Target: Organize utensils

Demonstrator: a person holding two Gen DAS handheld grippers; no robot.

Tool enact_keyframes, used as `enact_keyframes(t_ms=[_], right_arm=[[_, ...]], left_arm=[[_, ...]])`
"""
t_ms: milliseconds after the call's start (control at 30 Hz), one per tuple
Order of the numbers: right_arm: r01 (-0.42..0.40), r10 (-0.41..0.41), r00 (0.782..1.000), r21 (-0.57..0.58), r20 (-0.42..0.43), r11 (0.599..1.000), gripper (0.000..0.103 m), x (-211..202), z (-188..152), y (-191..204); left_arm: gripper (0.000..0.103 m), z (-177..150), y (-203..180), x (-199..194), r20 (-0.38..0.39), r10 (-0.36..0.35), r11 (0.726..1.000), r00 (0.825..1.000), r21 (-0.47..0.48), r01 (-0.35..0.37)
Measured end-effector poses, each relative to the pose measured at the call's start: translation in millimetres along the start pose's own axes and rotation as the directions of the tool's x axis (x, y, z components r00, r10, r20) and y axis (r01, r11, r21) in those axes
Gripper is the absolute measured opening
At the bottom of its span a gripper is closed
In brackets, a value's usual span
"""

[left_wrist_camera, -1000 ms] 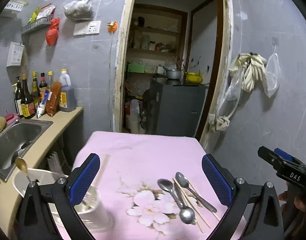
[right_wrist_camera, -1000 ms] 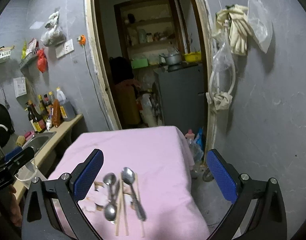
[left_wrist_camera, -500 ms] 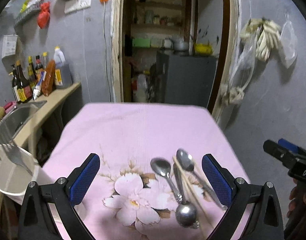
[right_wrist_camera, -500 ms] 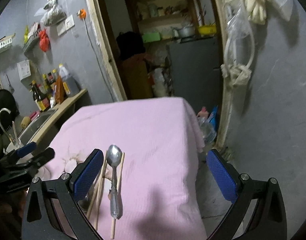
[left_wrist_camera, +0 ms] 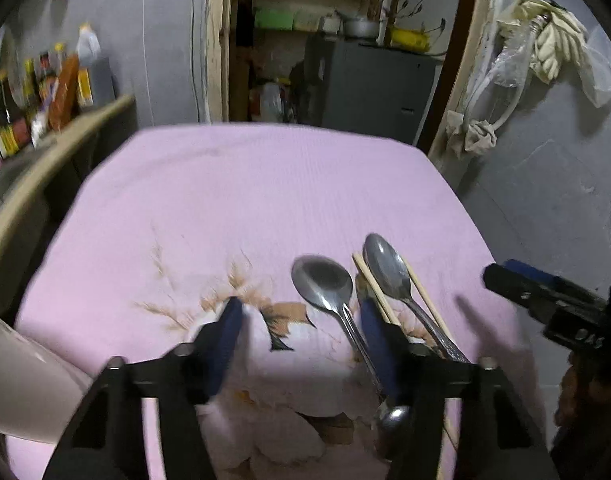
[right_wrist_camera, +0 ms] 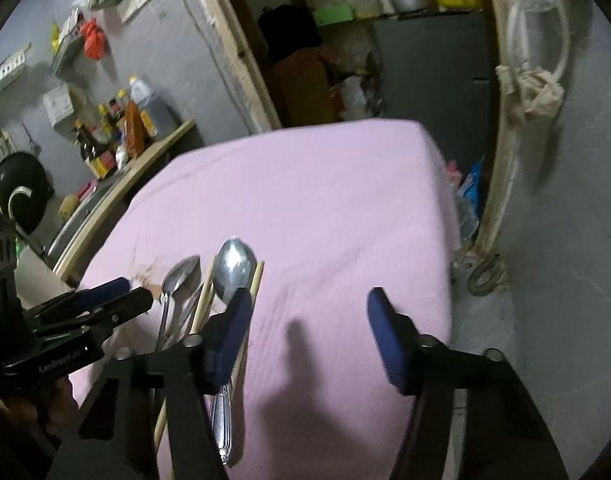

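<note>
Metal spoons and wooden chopsticks lie on a pink flowered tablecloth. In the left wrist view a round spoon, an oval spoon and chopsticks lie together at the lower right. My left gripper is open and low over the cloth, its right finger beside the round spoon's handle. My right gripper is open, its left finger over the oval spoon. A second spoon and chopsticks lie to its left. The other gripper shows in each view.
A pale container stands at the table's left edge. A counter with bottles and a sink runs along the left wall. A doorway with a grey cabinet lies beyond the table. The floor drops off right of the table.
Both grippers have dropped lower and closer to the utensils. Their jaws have narrowed from wide open but remain open. The left gripper has swung right, away from the container.
</note>
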State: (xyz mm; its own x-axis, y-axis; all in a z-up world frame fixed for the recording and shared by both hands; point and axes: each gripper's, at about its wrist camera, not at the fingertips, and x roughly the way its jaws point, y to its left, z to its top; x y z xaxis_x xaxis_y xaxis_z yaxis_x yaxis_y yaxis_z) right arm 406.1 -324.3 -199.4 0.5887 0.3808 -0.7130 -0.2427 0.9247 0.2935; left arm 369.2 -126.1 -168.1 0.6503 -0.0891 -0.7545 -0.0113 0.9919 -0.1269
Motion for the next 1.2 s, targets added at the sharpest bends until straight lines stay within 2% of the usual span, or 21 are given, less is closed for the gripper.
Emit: enact_keyframes(t_ms=[67, 133, 333, 467, 600, 800, 1000, 1200], right_arm=[[-0.006, 0.005, 1.0, -0.038, -0.016, 0.999, 0.039, 7.0, -0.9, 8.3], [-0.014, 0.012, 1.0, -0.064, -0.024, 0.998, 0.038, 9.5, -1.0, 13.6], [-0.048, 0.043, 0.998, -0.113, -0.05, 0.992, 0.035, 14.6, -1.0, 26.0], [-0.055, 0.046, 0.997, -0.136, -0.069, 0.989, 0.035, 19.4, 0.3, 28.7], [-0.025, 0.012, 0.997, -0.169, -0.08, 0.985, 0.035, 22.3, 0.5, 34.6], [0.075, -0.093, 0.993, -0.221, -0.075, 0.972, 0.026, 21.2, 3.6, 38.8], [0.073, -0.091, 0.992, -0.174, -0.093, 0.982, 0.023, 16.1, 7.9, 30.4], [0.082, -0.112, 0.986, -0.224, -0.126, 0.971, 0.024, 29.6, 16.3, 35.3]], left_arm=[[0.038, -4.0, 1.3, 6.2, -0.036, -0.033, 0.999, 0.999, -0.025, 0.032], [0.034, -7.6, 0.5, 10.3, -0.056, -0.058, 0.998, 0.997, -0.036, 0.056], [0.033, -8.1, 1.9, 14.8, -0.068, -0.122, 0.991, 0.99, -0.063, 0.117], [0.03, -4.5, 3.2, 19.4, -0.079, -0.139, 0.988, 0.987, -0.079, 0.133], [0.022, -2.3, 5.6, 28.2, -0.109, -0.17, 0.98, 0.979, -0.119, 0.157], [0.015, 3.5, 7.1, 36.4, -0.127, -0.186, 0.973, 0.974, -0.161, 0.165], [0.009, 0.4, 10.8, 30.6, -0.132, -0.17, 0.973, 0.977, -0.178, 0.145], [0.009, -5.1, 18.7, 26.0, -0.141, -0.181, 0.968, 0.973, -0.2, 0.151]])
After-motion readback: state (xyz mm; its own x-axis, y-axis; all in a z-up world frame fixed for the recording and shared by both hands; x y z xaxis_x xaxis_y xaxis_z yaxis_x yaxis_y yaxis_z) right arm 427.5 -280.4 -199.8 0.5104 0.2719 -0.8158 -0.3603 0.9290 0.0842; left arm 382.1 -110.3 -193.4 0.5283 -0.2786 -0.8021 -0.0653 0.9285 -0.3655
